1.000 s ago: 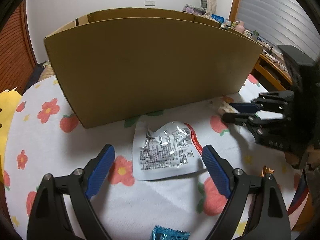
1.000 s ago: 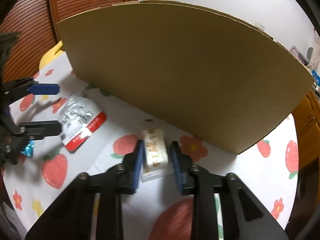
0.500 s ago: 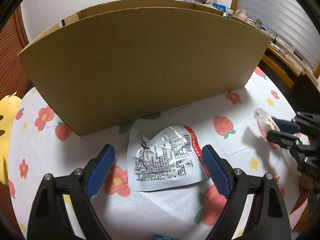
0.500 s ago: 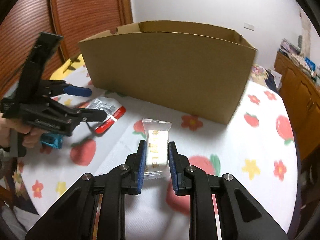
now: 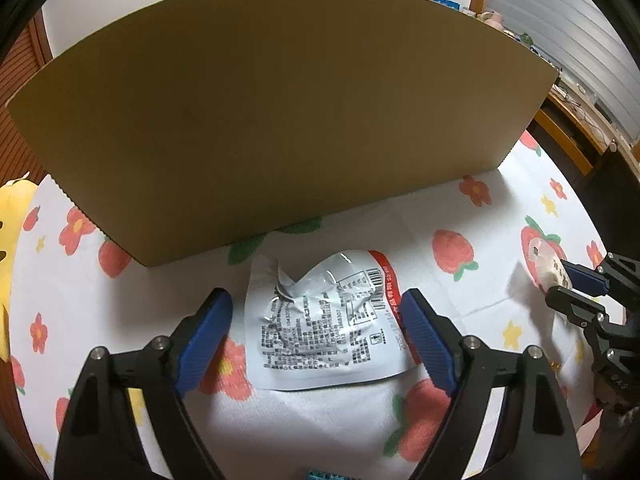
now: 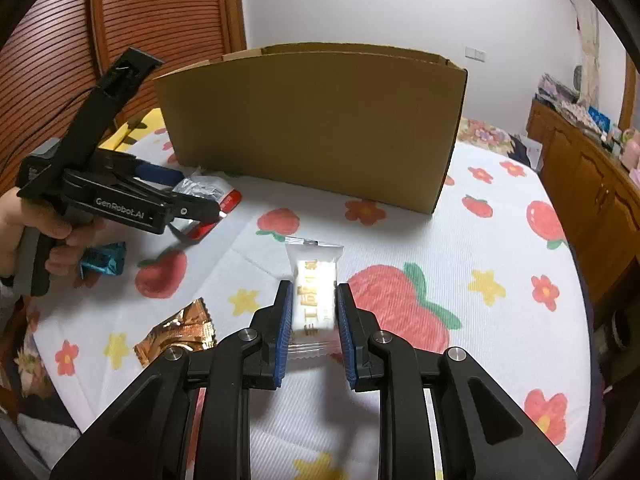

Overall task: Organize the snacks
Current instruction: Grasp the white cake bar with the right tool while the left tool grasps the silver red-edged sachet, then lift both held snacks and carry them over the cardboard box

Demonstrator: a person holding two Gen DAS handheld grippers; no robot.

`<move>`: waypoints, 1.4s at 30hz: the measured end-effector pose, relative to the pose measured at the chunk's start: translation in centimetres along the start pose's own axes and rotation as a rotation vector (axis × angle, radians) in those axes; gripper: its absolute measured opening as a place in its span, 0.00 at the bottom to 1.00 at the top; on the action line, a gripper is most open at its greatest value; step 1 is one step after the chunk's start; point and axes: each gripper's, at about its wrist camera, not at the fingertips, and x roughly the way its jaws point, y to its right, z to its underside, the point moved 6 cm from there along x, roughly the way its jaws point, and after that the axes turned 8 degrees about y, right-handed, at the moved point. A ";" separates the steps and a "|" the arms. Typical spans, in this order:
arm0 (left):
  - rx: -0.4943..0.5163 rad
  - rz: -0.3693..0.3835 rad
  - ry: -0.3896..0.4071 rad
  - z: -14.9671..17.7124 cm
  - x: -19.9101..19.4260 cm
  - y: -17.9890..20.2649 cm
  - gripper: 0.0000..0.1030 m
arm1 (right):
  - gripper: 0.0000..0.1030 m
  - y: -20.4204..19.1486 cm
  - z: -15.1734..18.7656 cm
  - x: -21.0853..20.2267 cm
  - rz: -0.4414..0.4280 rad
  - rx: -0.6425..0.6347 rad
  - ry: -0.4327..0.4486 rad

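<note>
A crumpled silver and white packet with a red edge (image 5: 328, 316) lies flat on the flowered cloth, just in front of the tall cardboard box (image 5: 280, 112). My left gripper (image 5: 316, 320) is open, its blue pads on either side of the packet, low over it. My right gripper (image 6: 312, 312) is shut on a small white wrapped snack (image 6: 314, 292) and holds it above the cloth. It also shows at the right edge of the left wrist view (image 5: 568, 280) with the snack (image 5: 546, 264). The left gripper (image 6: 192, 196) shows over the packet (image 6: 208, 190) in the right wrist view.
The box (image 6: 312, 120) stands open-topped at the back of the table. A blue wrapped candy (image 6: 104, 260) and a gold wrapper (image 6: 180, 332) lie near the table's front left. A wooden cabinet (image 6: 580, 168) stands to the right.
My right gripper has lifted the white snack off the cloth and pulled back from the box. My left gripper has moved closer and lower over the silver packet, still open.
</note>
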 end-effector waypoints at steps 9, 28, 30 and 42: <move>0.020 0.000 0.020 0.3 -0.3 0.3 0.69 | 0.19 0.3 0.1 0.2 -0.005 0.008 0.000; 0.064 0.013 0.174 2.2 -5.2 0.1 0.58 | 0.19 0.3 0.2 0.3 -0.008 0.013 -0.005; 0.062 0.014 0.181 2.0 -5.4 0.2 0.58 | 0.19 0.3 0.2 0.3 -0.008 0.014 -0.005; -0.017 0.024 0.244 2.4 -7.6 -0.7 0.58 | 0.19 0.3 0.1 0.2 -0.008 0.020 0.001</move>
